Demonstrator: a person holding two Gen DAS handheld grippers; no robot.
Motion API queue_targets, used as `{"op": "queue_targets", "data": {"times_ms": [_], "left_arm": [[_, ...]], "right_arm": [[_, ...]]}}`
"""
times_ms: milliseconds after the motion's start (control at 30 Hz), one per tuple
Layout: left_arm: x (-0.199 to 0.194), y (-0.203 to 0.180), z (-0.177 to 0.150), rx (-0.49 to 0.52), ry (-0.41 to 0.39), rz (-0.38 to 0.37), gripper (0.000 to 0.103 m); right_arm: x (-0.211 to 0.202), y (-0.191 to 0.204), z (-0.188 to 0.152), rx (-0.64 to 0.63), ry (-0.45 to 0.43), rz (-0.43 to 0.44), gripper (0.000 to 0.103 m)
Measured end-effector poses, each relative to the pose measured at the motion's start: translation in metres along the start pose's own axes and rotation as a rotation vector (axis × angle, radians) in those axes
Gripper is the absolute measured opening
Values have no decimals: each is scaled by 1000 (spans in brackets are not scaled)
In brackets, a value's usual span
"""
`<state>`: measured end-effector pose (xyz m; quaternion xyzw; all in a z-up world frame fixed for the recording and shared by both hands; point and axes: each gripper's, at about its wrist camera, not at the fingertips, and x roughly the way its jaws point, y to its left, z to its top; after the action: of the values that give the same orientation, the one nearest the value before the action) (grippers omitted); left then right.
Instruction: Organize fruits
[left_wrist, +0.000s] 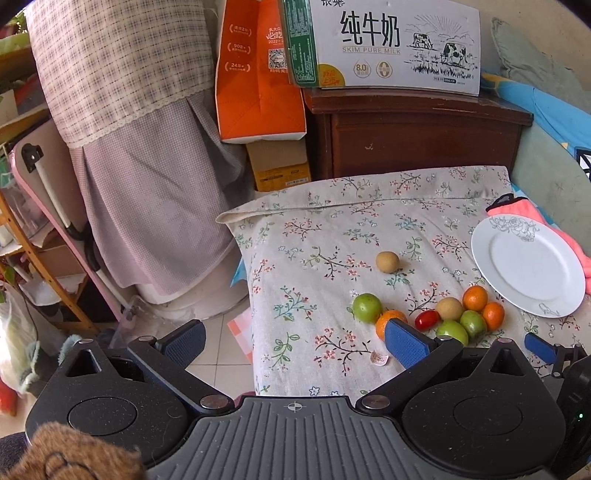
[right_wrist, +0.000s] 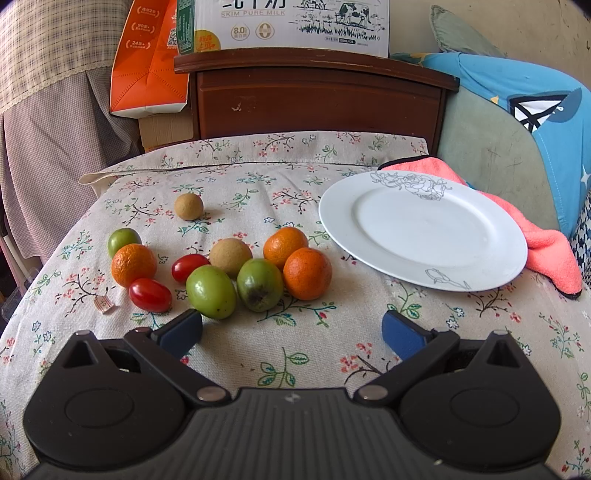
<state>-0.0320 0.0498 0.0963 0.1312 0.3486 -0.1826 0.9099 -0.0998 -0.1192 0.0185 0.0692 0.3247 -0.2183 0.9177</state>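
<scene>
A: Fruits lie loose on the floral cloth. From the right wrist view I count three oranges, three green fruits, two cherry tomatoes and two tan round fruits. One tan fruit sits apart, farther back.

B: And the white plate?

A: Nothing in it. It rests to the right of the cluster, its far edge over a pink towel. The right tool hovers with its fingers wide apart, holding nothing, just in front of the green fruits.

B: The left wrist view?

A: Same cloth seen from farther left. The left tool is also spread wide and holds nothing; its right finger partly covers an orange. Only one tomato shows here. The plate is at the right edge. A small paper tag lies on the cloth near that finger. Behind stands a wooden cabinet with a milk carton box on top.
</scene>
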Motion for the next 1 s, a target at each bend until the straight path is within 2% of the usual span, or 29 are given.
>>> {"op": "queue_targets", "data": {"times_ms": [133, 367, 600, 833, 1000], "left_arm": [[6, -3, -1, -9, 16, -17, 103], [14, -8, -1, 13, 33, 1, 103], [20, -23, -8, 99, 61, 16, 103], [30, -19, -13, 101, 88, 34, 103], [30, -22, -14, 114, 87, 20, 103]], "right_arm": [[0, 1, 0, 0, 1, 0, 103], [0, 0, 0, 0, 1, 0, 103], [0, 0, 0, 0, 1, 0, 102], [0, 0, 0, 1, 2, 0, 102], [0, 0, 0, 0, 2, 0, 102]]}}
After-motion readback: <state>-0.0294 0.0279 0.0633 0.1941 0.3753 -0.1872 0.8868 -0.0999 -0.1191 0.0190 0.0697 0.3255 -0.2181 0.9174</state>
